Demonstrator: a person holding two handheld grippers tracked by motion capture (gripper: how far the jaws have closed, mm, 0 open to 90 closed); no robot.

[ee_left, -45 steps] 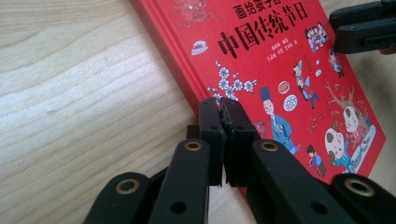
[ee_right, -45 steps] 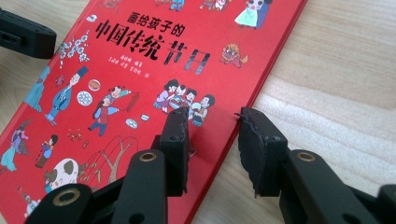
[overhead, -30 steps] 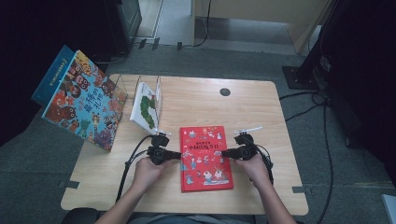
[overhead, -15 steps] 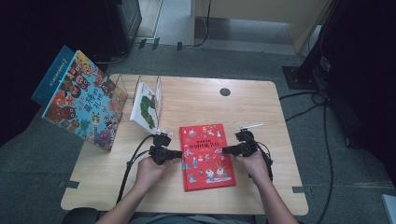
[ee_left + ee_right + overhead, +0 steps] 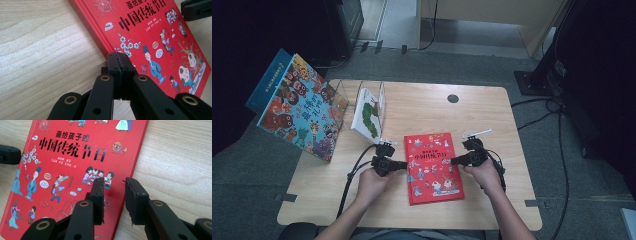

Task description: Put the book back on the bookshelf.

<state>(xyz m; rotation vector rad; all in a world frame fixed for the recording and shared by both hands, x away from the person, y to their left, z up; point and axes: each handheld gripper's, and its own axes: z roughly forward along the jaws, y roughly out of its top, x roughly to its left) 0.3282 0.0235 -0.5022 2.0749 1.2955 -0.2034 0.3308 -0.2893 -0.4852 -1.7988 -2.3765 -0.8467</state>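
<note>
Red book [image 5: 433,167] flat on the counter [image 5: 412,107], not yet lifted.
My left gripper [image 5: 121,65] is clenched empty at its spine; my right gripper [image 5: 113,195], closing, straddles the opposite edge ungrasped.

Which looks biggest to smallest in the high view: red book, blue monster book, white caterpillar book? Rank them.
1. blue monster book, though nearness to the camera may inflate it
2. red book
3. white caterpillar book, seen partly edge-on
</note>
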